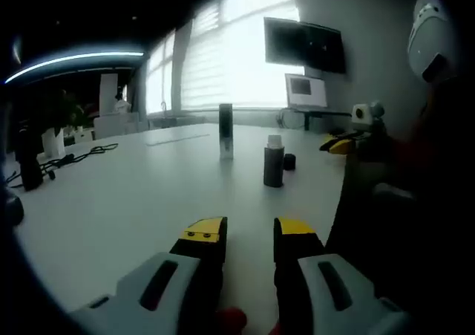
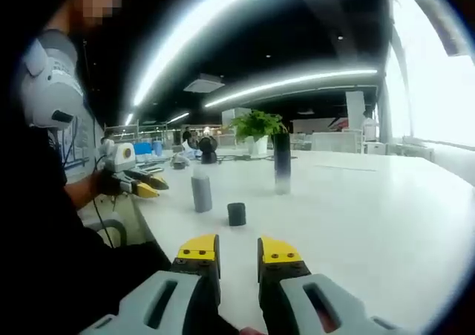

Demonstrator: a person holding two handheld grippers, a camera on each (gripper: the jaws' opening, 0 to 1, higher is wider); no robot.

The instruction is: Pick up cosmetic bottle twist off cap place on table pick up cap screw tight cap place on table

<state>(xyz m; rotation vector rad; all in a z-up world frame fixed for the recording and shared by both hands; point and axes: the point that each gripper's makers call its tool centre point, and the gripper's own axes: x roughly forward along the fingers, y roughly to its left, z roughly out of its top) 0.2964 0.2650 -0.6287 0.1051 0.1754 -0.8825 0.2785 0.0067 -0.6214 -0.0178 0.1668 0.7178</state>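
Uncapped bottle (image 2: 201, 193) beside cap (image 2: 236, 213)

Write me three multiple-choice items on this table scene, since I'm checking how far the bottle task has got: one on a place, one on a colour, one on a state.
1. Where is the small black cap?
A. On the white table, apart from the grey cylindrical cosmetic bottle
B. Screwed on the bottle
C. Held in a gripper

2. What colour are the tips of the right gripper?
A. Red
B. Yellow
C. Green

3. How does the grey cosmetic bottle stand?
A. Lying on its side
B. Lifted off the table
C. Upright on the table, uncapped

Answers: 1 A, the cap sits on the white table with a gap to the bottle. 2 B, both tips are yellow in the right gripper view. 3 C, the bottle stands upright with its pale neck bare.
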